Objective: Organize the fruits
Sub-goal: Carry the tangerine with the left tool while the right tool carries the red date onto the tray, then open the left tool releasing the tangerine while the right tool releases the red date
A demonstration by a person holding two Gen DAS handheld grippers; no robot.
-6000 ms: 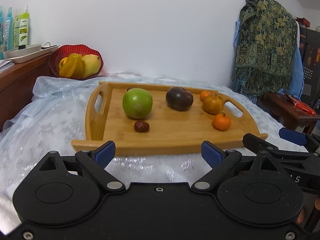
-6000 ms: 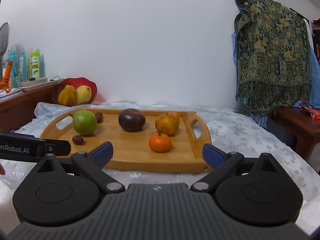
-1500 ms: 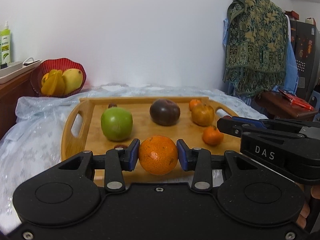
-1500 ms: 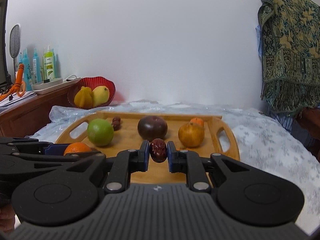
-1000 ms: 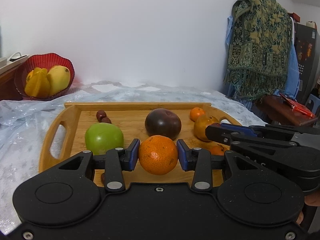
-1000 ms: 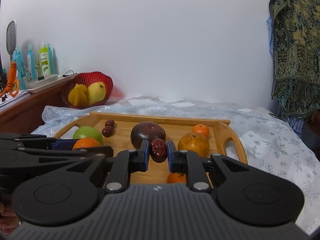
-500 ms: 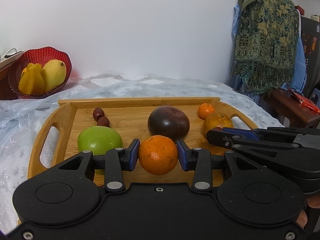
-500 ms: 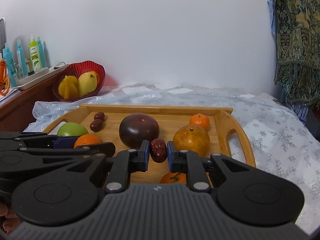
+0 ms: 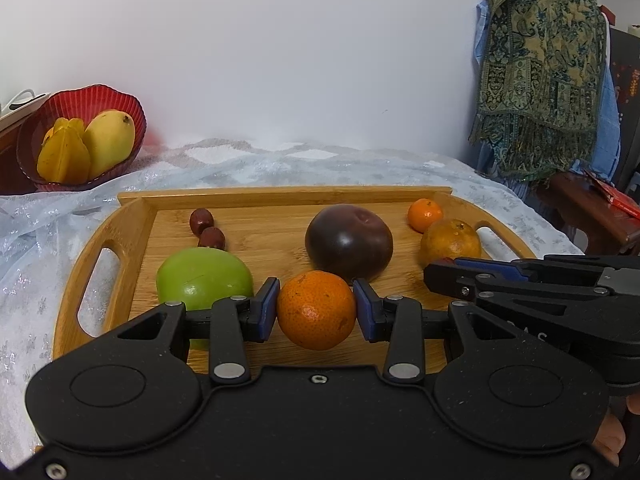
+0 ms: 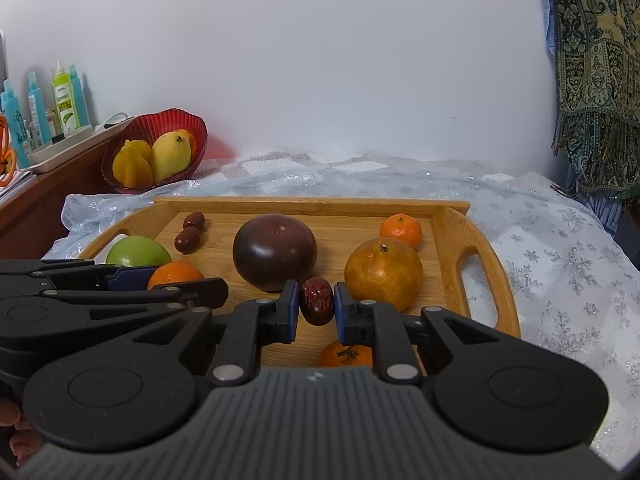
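We hold a mandarin [image 9: 316,309] in the left hand-held gripper [image 9: 316,312] and a jujube [image 10: 317,301] in the right hand-held gripper [image 10: 316,306]; released carelessly, either could roll off toward the bamboo tray's [image 9: 132,224] 6 o'clock edge.

white wall [image 9: 280,60], patterned throw [image 9: 540,72] hung rt

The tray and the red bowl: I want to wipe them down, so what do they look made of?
The tray looks like bamboo or wood: pale strip grain, smooth sealed finish. The red bowl seems translucent ribbed plastic or glass; I cannot tell which.
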